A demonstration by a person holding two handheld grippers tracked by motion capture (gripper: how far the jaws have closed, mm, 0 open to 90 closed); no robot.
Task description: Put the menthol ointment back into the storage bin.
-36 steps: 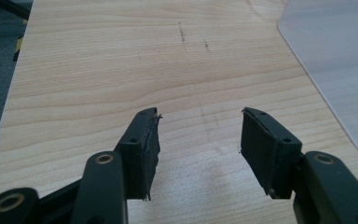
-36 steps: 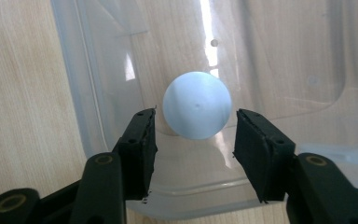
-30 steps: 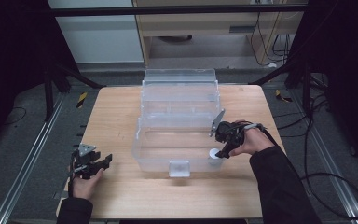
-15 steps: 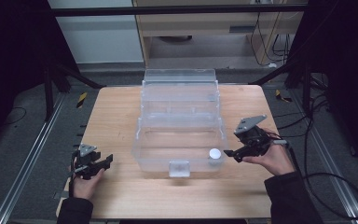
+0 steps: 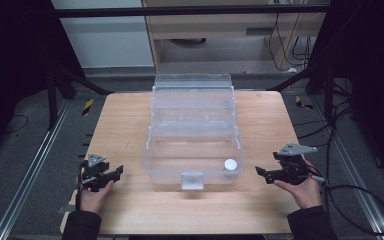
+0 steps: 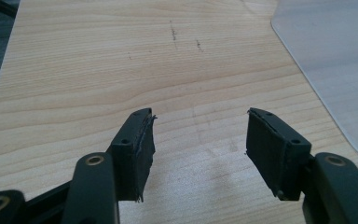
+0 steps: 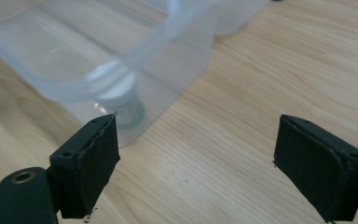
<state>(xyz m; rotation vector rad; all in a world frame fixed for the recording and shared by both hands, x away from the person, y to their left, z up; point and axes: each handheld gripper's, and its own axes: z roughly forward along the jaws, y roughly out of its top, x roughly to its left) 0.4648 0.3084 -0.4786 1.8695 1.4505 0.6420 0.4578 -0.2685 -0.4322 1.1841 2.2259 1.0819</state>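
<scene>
Two grippers, left [image 5: 111, 174] and right [image 5: 261, 173], both spread wide and empty, low over the worktop [image 5: 125, 120]. Small white-capped bottle [image 5: 230, 164] upright in the clear bin [image 5: 192, 131], front right corner. Likely light, rigid, slick; best pinched across the cap.

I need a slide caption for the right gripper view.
Open right gripper facing small white bottle inside clear plastic box on wooden table.

Box [image 5: 192, 150] stood mid-table [image 5: 130, 115], reaching toward the far edge, cap [image 5: 230, 164] lay in its near right corner, left gripper [image 5: 111, 174] sat near the near left corner, right gripper [image 5: 263, 173] by the right edge, both apart from the box.
</scene>
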